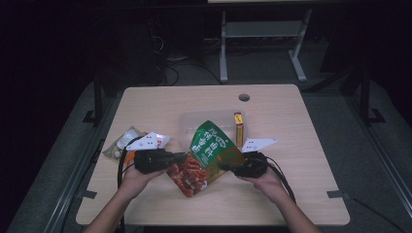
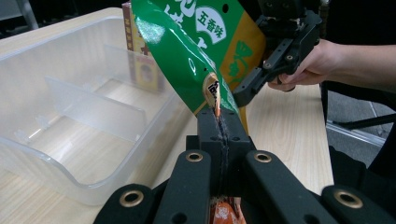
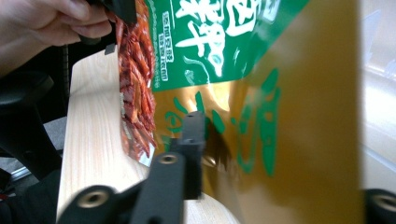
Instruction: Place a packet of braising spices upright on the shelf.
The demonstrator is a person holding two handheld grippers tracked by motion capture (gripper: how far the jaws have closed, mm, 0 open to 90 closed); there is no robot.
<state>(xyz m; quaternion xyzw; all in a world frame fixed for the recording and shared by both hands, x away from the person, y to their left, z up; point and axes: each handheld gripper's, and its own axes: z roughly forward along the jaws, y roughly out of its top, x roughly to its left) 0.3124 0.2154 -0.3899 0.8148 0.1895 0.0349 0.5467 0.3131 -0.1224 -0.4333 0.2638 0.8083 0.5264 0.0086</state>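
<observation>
Clear bin (image 1: pixel 187 127) — yellow box (image 1: pixel 238 128), wrapper (image 1: pixel 122 142)

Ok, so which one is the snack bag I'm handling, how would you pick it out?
Start at the clear plastic bin in the middle of the wooden table. Just in front of it, the snack bag hangs between the left hand-held gripper and the right hand-held gripper. It is green and gold with red food pictured, unlike the small yellow box in the bin.

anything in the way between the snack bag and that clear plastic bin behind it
Nothing visible blocks it. The snack bag, held between the left gripper and the right gripper, hangs at the near wall of the clear bin. A yellow box stands at the bin's far right; the nearer compartments look free.
</observation>
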